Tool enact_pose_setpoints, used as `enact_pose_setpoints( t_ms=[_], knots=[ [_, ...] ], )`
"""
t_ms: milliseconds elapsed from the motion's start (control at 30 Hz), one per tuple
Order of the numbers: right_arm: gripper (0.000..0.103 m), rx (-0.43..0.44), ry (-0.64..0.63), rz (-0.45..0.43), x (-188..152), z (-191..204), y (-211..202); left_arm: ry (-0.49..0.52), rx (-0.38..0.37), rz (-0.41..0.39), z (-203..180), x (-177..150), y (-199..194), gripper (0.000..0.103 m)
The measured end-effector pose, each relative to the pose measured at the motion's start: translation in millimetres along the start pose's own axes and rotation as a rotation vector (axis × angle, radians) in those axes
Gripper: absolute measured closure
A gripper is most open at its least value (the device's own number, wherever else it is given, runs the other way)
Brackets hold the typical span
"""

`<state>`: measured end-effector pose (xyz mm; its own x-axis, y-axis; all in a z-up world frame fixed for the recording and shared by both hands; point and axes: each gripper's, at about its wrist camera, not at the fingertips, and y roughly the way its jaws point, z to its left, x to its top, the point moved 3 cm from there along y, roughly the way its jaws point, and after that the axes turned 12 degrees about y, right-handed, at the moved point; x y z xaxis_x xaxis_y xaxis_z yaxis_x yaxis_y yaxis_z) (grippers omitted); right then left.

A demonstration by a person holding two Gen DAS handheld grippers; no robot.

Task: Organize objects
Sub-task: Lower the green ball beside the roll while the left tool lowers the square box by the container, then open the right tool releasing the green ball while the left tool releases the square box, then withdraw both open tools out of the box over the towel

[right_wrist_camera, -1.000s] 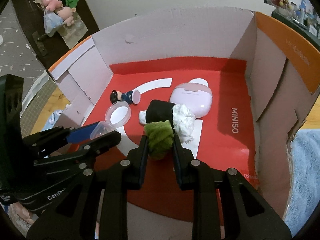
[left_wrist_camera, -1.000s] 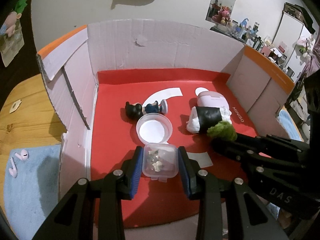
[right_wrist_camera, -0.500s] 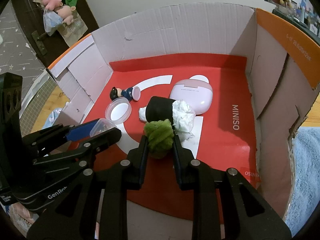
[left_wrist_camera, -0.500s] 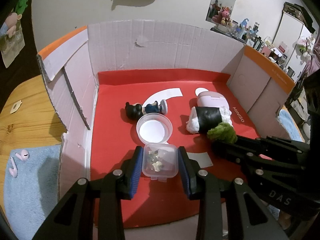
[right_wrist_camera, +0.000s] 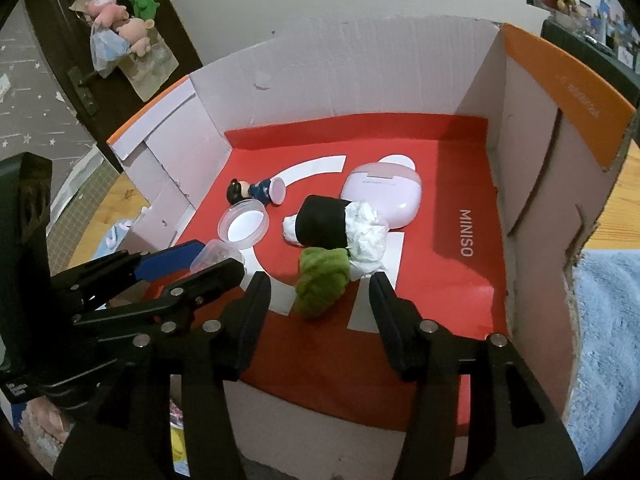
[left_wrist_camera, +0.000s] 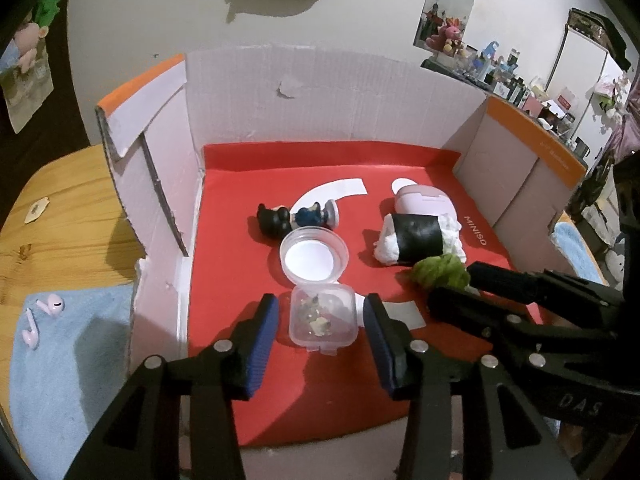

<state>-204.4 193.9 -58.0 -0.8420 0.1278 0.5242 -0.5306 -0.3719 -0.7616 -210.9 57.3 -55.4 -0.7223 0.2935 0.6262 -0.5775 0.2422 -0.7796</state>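
A small clear plastic box point(left_wrist_camera: 322, 315) with bits inside rests on the red floor of a cardboard box point(left_wrist_camera: 328, 84). My left gripper point(left_wrist_camera: 320, 322) is open, its blue pads either side of the clear box, apart from it. A green fuzzy ball point(right_wrist_camera: 321, 281) lies on the red floor against a black-wrapped white rice-ball toy point(right_wrist_camera: 334, 226). My right gripper point(right_wrist_camera: 318, 298) is open around the green ball, not touching it. The ball also shows in the left wrist view point(left_wrist_camera: 440, 271).
Inside the box lie a round clear lid point(left_wrist_camera: 313, 255), a small figurine point(left_wrist_camera: 296, 218) and a pink earbud case point(right_wrist_camera: 384, 194). Pink earbuds point(left_wrist_camera: 44, 316) lie on a blue towel point(left_wrist_camera: 64, 364) left of the box. Cardboard walls enclose three sides.
Both grippers have opened: the left let go of the clear box and the right let go of the green ball. Both objects now rest on the red floor.
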Motion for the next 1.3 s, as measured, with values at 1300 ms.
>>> enact_pose_setpoints(
  t_ms=[1300],
  knots=[
    [0.035,0.021,-0.042,-0.060,-23,19,-48,0.010,0.061,-0.071,-8,-14,-40,0.031]
  ],
)
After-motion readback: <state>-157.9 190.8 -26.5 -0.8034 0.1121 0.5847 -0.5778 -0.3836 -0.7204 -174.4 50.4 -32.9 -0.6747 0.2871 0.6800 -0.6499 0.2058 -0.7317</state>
